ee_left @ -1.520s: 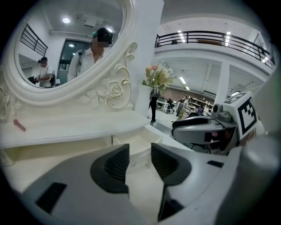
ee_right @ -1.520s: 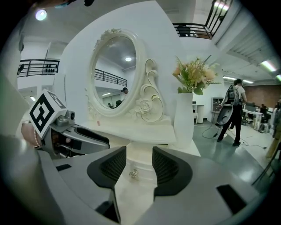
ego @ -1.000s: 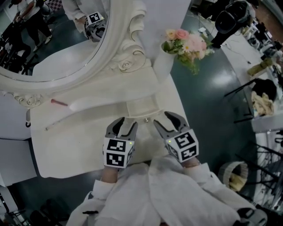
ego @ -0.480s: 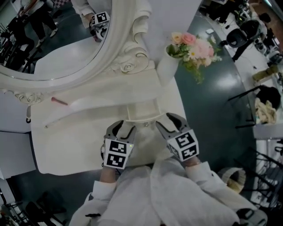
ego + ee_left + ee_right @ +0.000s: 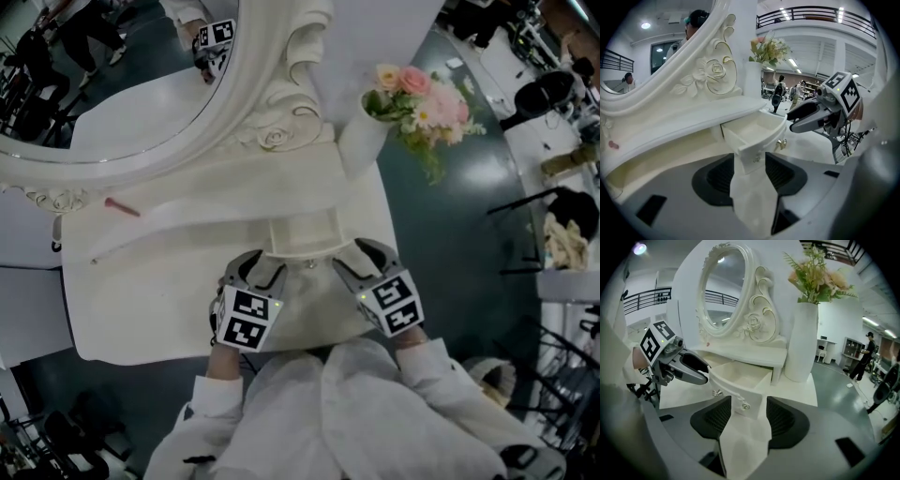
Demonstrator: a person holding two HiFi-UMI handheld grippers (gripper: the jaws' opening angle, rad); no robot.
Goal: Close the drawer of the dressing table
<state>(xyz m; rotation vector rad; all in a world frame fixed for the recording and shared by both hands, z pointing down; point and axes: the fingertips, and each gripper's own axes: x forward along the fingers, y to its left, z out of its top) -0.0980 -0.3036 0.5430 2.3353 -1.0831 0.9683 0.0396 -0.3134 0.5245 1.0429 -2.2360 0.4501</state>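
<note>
Standing pulled out of the dressing table [image 5: 141, 309], the drawer [image 5: 300, 234] sits directly ahead of both claws, its knobbed front facing them. The left gripper [image 5: 260, 269] points at the front's left corner with jaws spread and pinching nothing. The right gripper [image 5: 359, 257] points at the right corner, jaws opening, pads clear of the wood. Farther beyond the right claw stands a white vase [image 5: 361, 141] of pink flowers, and beyond the left claw rises the oval mirror [image 5: 141, 84].
</note>
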